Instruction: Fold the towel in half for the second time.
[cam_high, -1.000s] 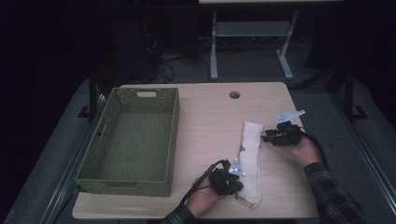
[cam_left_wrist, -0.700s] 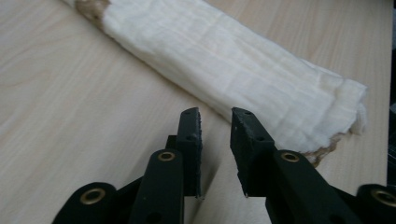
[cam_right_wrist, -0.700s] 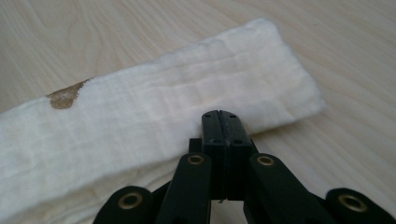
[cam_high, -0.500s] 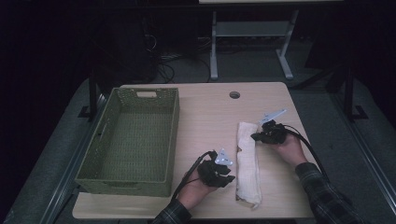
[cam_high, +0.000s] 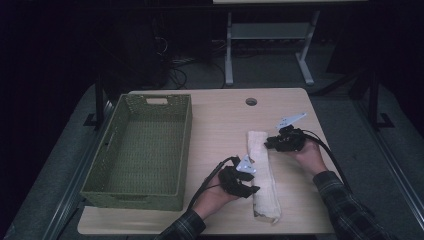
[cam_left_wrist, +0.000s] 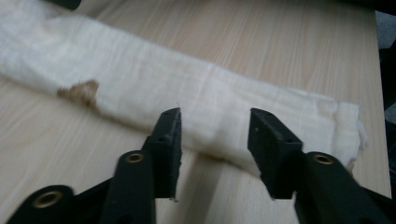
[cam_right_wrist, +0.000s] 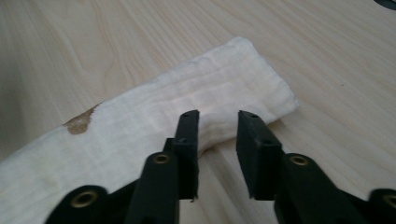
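A long folded white cloth lies lengthwise on the wooden table, right of the middle. My left gripper sits low at the cloth's left edge near its front end. Its jaws have just been opening and stand apart, with the cloth's edge just beyond the tips and not pinched. A brown stain marks the cloth. My right gripper is at the cloth's far end from the right. Its jaws have just been opening too; they stand slightly apart at the fold, with my right gripper not pressing on it.
A green woven basket stands empty on the left half of the table. A round cable hole sits near the far edge. A metal table frame stands on the dark floor behind. Cables trail from both grippers toward the front edge.
The right hand has shifted left, closer to the cloth's far end. The left hand has eased back to the cloth's left edge. The cloth now lies as a narrower, straighter strip.
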